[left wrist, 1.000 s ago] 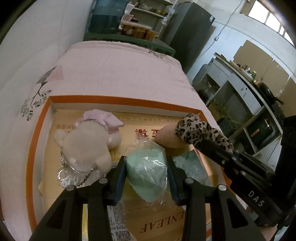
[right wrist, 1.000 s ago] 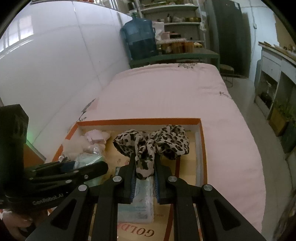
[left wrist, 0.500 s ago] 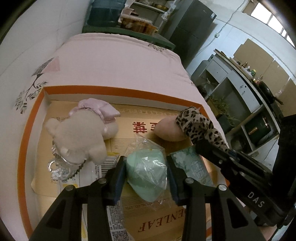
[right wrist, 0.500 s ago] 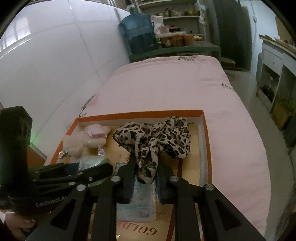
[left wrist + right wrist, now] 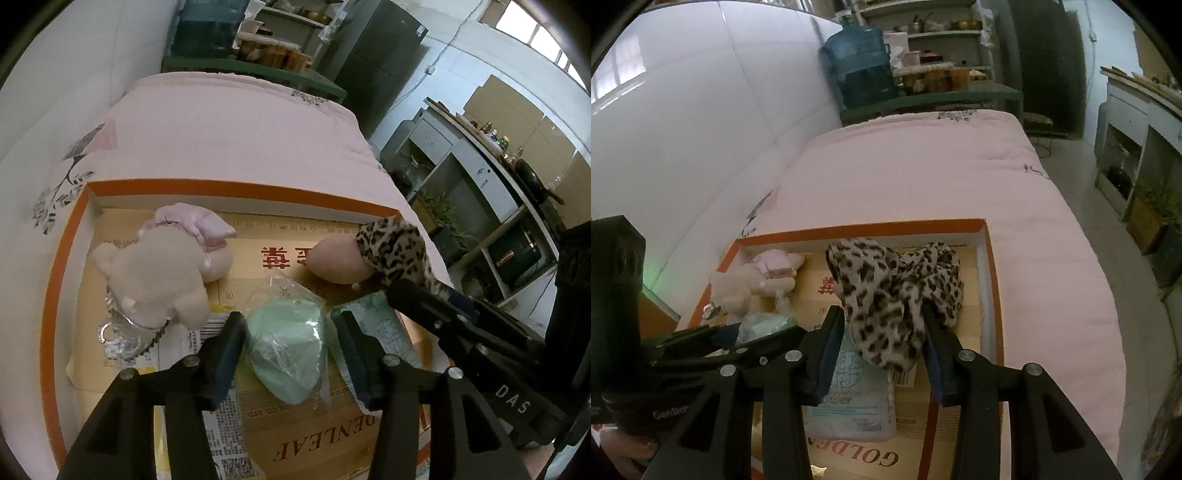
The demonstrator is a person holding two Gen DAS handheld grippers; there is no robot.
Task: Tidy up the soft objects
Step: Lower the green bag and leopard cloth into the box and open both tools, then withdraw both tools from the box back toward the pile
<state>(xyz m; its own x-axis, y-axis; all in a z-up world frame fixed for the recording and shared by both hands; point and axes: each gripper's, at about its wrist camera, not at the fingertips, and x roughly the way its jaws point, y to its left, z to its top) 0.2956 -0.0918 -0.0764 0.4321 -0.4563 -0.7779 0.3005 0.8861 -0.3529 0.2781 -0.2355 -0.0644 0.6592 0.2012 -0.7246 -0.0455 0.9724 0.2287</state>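
A: Box point(image 5: 55, 266) first, then. What lies at the left of the left wrist view?

B: A plush bear point(image 5: 155, 273) with a pink bow, lying on the cardboard at centre left, inside the orange rim. Its keyring hardware shows just below it.

A: And at the middle?

B: A green sponge point(image 5: 284, 343) in a clear bag, low in the frame, between the fingers of the left gripper point(image 5: 290, 354). The jaws are opening; the pads stand beside the bag with a sliver of gap on each side (so nothing is clamped).

A: Further right?

B: A pink sponge point(image 5: 336, 258) at centre right, touching the leopard scarf point(image 5: 395, 247). A tissue pack point(image 5: 384, 328) lies just right of the green one, partly under the other tool.

A: The right wrist view?

B: The left tool fills the lower left; the bear point(image 5: 738, 284) is at centre left. In the middle, the scarf point(image 5: 894, 291) is heaped on the cardboard, its tail hanging between the fingers of the right gripper point(image 5: 884, 350). Those jaws are opening too, with the cloth loose between them, brushing the pads at most. The tissue pack point(image 5: 853, 402) lies under the tail, bottom centre.
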